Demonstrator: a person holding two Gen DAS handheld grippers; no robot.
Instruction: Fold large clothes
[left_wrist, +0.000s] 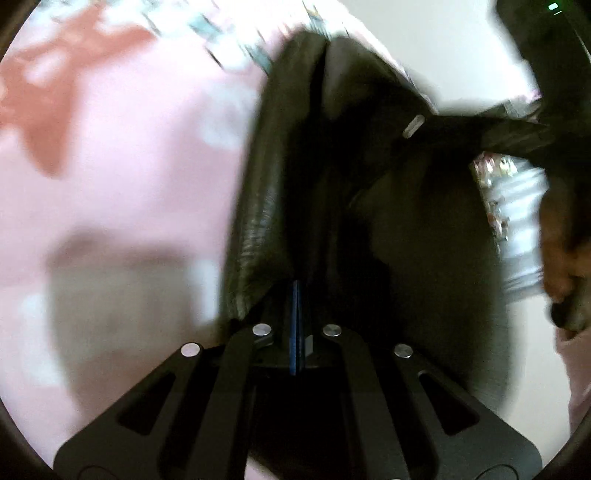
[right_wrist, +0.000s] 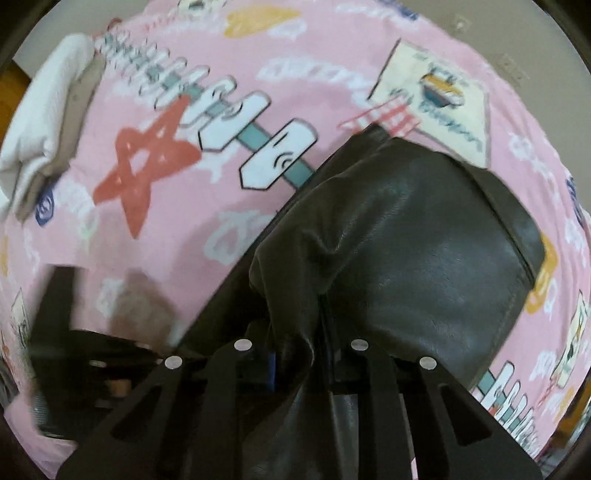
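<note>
A black leather-look garment hangs lifted over a pink printed bedspread. My left gripper is shut on a thin edge of it, and the fabric rises away from the closed fingers. In the right wrist view the same garment lies bunched on the bedspread. My right gripper points down and is shut on a thick fold of the garment, which spills back between the fingers. The fingertips of both grippers are hidden by the fabric.
A folded white and beige cloth lies at the bedspread's far left. A person's hand and a dark device with a green light are at the right. A blurred dark shape sits at the lower left.
</note>
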